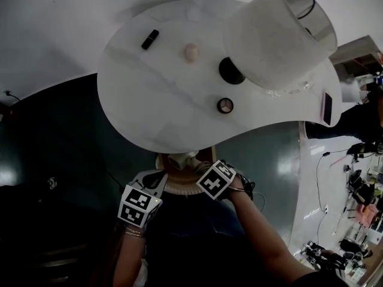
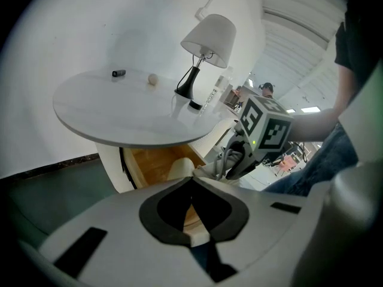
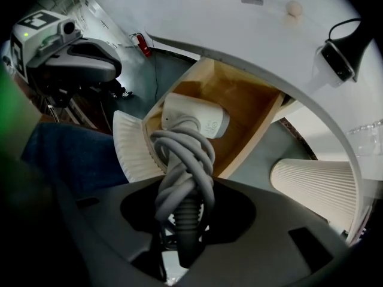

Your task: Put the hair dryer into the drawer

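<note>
Right gripper view: dryer (image 3: 194, 119) prob. clears drawer rim (image 3: 254, 139).

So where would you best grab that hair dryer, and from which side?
The hair dryer by its cord-wrapped handle, from the free end, as the right gripper does: that is the slim part, and the rest then hangs toward the open drawer.

White curved table (image 1: 149, 100) below me, top level. On it: a small black bar (image 1: 149, 39) near the far edge, a beige ball (image 1: 191, 52) beside it, and a lamp (image 1: 275, 37) with a white shade on a black base. A small round piece (image 1: 225, 105) sits nearer me, a flat dark slab (image 1: 327, 107) at the right rim. The table's wooden drawer (image 3: 239, 100) is open under the top.
</note>
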The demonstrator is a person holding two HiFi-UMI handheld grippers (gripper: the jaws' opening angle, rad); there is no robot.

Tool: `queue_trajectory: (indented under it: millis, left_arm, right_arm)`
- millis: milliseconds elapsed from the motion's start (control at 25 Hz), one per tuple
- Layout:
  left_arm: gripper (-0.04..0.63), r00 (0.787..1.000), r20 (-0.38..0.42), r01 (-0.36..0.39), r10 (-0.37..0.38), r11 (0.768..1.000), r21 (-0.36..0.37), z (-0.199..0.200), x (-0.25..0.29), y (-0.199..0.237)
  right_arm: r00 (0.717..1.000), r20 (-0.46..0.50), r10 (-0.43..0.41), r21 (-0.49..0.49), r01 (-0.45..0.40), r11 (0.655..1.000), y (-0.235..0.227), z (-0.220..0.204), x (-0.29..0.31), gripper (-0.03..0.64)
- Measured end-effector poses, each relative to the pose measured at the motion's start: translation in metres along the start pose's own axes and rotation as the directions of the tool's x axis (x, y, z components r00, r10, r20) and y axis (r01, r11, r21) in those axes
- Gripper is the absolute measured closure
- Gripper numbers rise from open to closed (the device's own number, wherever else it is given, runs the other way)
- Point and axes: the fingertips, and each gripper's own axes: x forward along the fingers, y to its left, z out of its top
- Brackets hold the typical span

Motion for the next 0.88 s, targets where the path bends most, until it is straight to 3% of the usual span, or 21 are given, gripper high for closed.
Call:
queue_trajectory:
  millis: [880]
  left_arm:
    - [0.58,0.999,-0.037,0.034,-0.035,0.999,-0.033,-0.02,0.012,0.008]
  right_arm:
    - [0.998,-0.063,-0.015,0.032,0.017,0.999,0.0,0.005,0.035,0.459]
